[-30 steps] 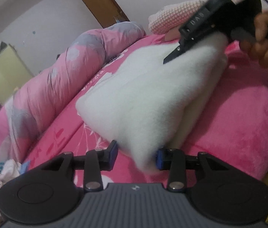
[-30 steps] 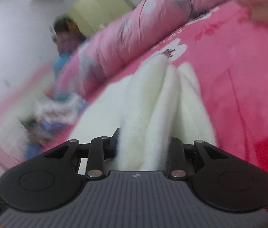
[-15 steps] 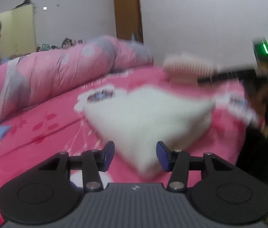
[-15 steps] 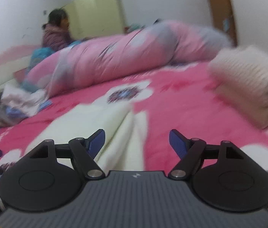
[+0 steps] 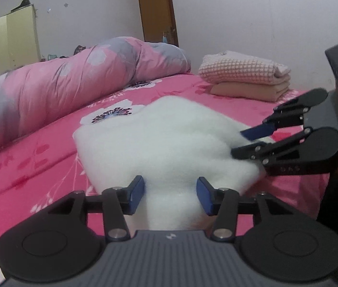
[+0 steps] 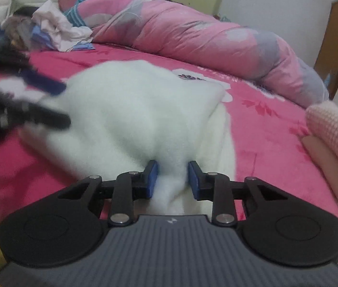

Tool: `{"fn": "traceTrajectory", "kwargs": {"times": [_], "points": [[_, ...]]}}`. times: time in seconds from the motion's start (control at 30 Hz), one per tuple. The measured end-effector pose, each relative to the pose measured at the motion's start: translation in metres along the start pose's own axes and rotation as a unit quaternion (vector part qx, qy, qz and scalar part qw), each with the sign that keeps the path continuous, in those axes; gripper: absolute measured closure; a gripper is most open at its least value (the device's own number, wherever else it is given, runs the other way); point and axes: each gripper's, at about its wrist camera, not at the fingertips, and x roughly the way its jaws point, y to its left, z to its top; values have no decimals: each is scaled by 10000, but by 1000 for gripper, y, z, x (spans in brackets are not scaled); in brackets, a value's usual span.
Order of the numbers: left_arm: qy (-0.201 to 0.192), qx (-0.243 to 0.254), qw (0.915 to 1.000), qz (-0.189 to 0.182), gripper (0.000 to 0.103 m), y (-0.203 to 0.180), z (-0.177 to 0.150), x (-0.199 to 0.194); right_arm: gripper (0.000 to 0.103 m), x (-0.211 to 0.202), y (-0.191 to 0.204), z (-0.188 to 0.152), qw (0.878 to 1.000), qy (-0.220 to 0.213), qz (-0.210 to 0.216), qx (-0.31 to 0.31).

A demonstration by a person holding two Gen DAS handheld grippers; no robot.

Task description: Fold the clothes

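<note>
Item: white fleece garment, folded, lying on the pink bed near its front edge.

Left tool is gripping the near fold. Right tool is closing on a bunched corner.

Risk: layers slipping unevenly, folds opening.

Room: bed free leftward; folded stack behind, rolled duvet alongside.

Bed with pink floral sheet. Lying on it: folded white fleece garment near the front edge; rolled pink-grey quilt along the far side; stacked folded knitwear; crumpled clothes heap.
</note>
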Motion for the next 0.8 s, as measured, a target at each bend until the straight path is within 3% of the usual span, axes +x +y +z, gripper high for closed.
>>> {"fn": "traceTrajectory", "kwargs": {"times": [0.1, 0.17, 0.27, 0.33, 0.43, 0.53, 0.67, 0.73, 0.8], "points": [[-111, -176, 9998, -63, 50, 3, -4, 0, 78, -12, 3, 19, 9997, -38, -85, -216], [-177, -263, 9995, -51, 47, 1, -6, 0, 80, -27, 8, 42, 9983, -400, -145, -396], [-289, -343, 9990, 23, 42, -5, -8, 0, 80, -28, 12, 71, 9957, -782, 181, -466], [-400, -421, 9983, 39, 42, -6, -10, -2, 81, -4, 17, 76, 9952, -605, 374, -674], [-696, -786, 9944, 116, 43, 5, -15, -16, 84, 48, 18, 49, 9929, -80, 248, -1162], [-1034, -1354, 9845, 416, 43, 22, -23, -32, 85, 53, 0, 59, 9956, 147, 452, -806], [-590, -2116, 9755, 134, 44, 40, -36, -12, 85, 48, 15, 85, 9869, 449, 191, -1539], [-444, -2380, 9702, -94, 42, 43, -42, -4, 85, 37, 23, 110, 9858, 149, 253, -1652], [-390, -2269, 9731, -40, 40, 37, -44, 0, 85, 34, 31, 134, 9869, -192, 603, -1481]]}}
